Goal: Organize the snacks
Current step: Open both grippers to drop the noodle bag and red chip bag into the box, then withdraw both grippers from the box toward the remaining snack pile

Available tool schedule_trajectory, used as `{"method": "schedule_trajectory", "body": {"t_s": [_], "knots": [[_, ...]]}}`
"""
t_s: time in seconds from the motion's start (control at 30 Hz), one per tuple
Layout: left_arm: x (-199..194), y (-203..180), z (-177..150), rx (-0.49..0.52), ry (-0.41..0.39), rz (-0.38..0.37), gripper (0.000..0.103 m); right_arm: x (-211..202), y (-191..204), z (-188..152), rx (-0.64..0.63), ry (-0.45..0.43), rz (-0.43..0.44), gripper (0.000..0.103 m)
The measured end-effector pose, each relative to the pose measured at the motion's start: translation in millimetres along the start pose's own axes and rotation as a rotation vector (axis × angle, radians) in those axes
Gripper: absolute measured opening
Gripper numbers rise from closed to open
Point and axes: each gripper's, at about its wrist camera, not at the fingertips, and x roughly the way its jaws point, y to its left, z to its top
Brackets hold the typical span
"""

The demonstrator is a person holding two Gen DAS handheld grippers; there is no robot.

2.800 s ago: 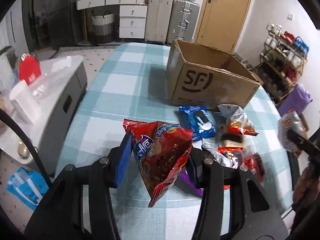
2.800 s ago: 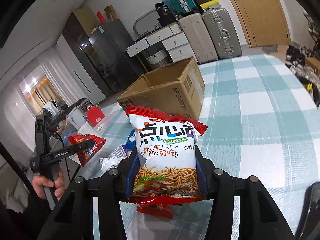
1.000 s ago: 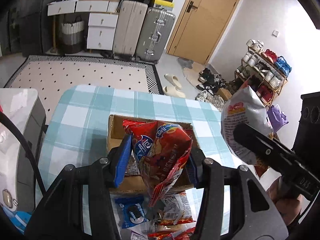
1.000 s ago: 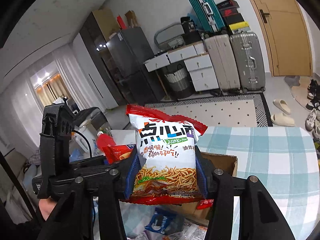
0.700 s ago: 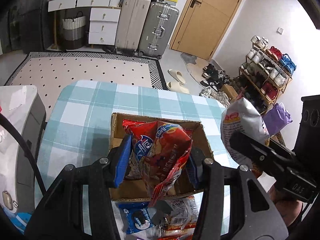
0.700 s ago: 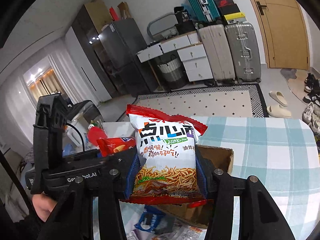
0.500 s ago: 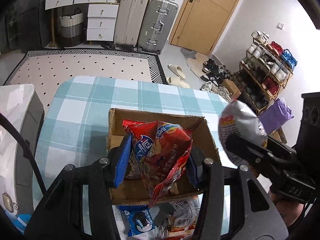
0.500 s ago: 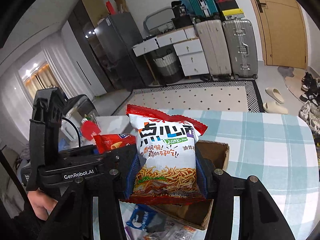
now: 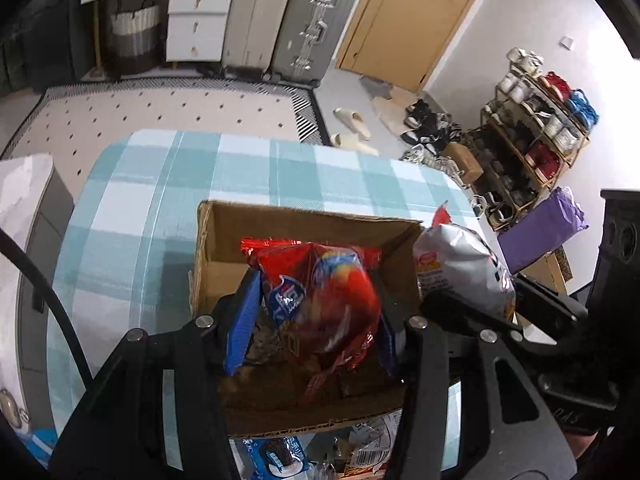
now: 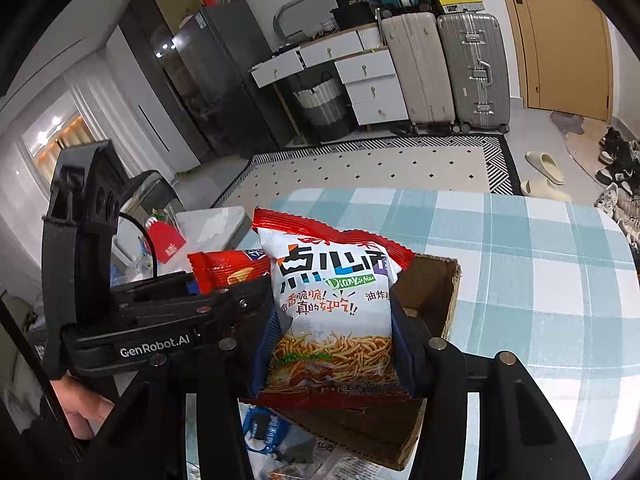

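Left claw (image 9: 316,320) clamped red bag (image 9: 324,300), right claw (image 10: 334,340) clamped noodle bag (image 10: 332,304), both above box (image 9: 304,224); cookies (image 9: 278,458) at 6 o'clock.

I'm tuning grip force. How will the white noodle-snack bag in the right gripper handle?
The white noodle-snack bag looks puffed, so probably light. Its film bulges between the right gripper pads, suggesting it is soft and crushable.

Glossy foil red snack bag (image 9: 324,300); matt brown cardboard box (image 9: 304,232); checked cloth tablecloth (image 9: 132,208).
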Motion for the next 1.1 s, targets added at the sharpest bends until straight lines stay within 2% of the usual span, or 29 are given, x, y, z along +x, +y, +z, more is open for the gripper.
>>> {"method": "schedule_trajectory", "body": {"t_s": [0.13,0.2,0.27,0.33,0.43,0.5,0.53,0.87,1.1], "knots": [[8,9,-1,-0.034,0.019,0.008,0.051,12,-8,-4,0.026,0.026,-0.009,0.051],[7,13,-2,-0.043,0.014,0.012,0.057,18,-10,-6,0.033,0.039,-0.005,0.051],[3,15,-3,-0.043,0.004,0.022,0.067,23,-9,-8,0.022,0.048,-0.018,0.053],[0,15,-4,-0.040,-0.006,0.034,0.069,26,-9,-9,0.016,0.046,-0.024,0.053],[-7,15,-5,-0.039,-0.014,0.039,0.071,24,-8,-9,0.011,0.035,-0.042,0.061],[-12,13,-7,-0.033,-0.023,0.047,0.072,18,-7,-9,0.003,0.017,-0.050,0.069],[-16,11,-9,-0.023,-0.035,0.055,0.072,15,-6,-9,0.000,0.008,-0.055,0.070],[-66,-16,-35,0.063,-0.134,0.102,0.078,-32,-7,-19,0.016,-0.080,-0.007,0.070],[-100,-23,-70,0.077,-0.160,0.113,0.080,-83,11,-43,-0.073,-0.174,0.019,0.070]]}}
